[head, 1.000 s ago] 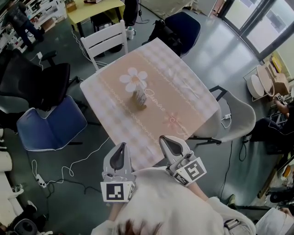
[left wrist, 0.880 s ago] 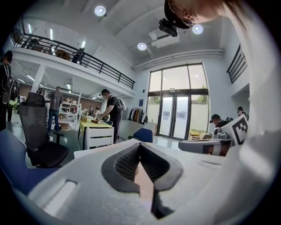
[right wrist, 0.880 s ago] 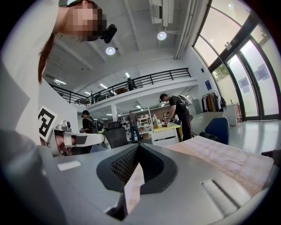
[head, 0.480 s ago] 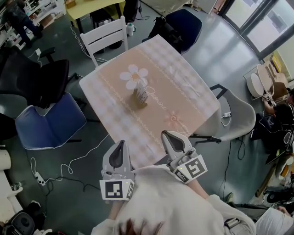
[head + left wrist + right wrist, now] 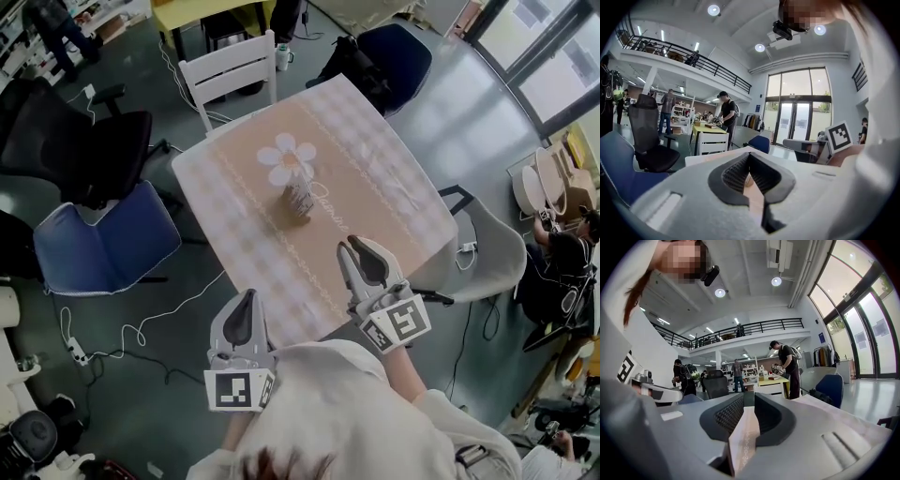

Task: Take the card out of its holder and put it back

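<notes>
Over the middle of the table, in the head view, the card in its holder is standing upright on a peach checked cloth beside a printed daisy. It is well apart from both grippers. The left gripper is hovering off the near edge and the right gripper is reaching over that edge. A white chair and a blue chair are sitting around the table on a glossy grey floor strewn with cables.

The card is probably light, thin and bendable, and the holder is likely to tip or slide on the cloth. Pinching the card's top edge while steadying the holder's base looks wise.

In the left gripper view, the jaws are meeting at their tips with nothing held. People are standing in a tall hall with a balcony and glass doors.

In the right gripper view, the jaws are opening narrowly and are empty, with only cloth showing between them.
</notes>
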{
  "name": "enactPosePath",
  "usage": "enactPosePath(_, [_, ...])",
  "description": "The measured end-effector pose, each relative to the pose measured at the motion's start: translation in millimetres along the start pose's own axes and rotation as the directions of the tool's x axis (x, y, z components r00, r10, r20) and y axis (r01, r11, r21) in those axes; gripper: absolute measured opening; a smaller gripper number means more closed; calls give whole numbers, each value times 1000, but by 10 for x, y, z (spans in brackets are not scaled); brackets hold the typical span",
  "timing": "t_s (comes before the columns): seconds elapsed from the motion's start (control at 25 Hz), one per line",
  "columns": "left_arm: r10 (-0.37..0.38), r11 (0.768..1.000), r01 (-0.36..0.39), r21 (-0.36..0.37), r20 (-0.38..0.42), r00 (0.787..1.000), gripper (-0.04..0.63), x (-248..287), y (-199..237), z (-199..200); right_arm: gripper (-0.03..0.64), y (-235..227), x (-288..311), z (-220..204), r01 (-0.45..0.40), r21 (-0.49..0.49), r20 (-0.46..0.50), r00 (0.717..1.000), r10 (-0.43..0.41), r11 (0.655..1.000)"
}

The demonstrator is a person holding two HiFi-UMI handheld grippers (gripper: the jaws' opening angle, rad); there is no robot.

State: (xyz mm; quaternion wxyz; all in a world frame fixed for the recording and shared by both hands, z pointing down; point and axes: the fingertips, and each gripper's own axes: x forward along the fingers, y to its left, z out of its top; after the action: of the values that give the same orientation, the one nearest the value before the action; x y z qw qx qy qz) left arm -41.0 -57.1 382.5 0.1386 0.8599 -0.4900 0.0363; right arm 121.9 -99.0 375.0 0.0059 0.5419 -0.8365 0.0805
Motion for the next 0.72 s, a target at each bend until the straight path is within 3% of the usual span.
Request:
enactPosePath(0.24, [45,999,-46,-11,-10,999,2,18,25,-33,85,-143,291,-92,-49,-43,-60,997,47,998])
enactPosePath(0.72, [129,991,-131,-37,-50,990,2,20,127,-92,127,-503,954,-655,-40,8,-201,979,41,999])
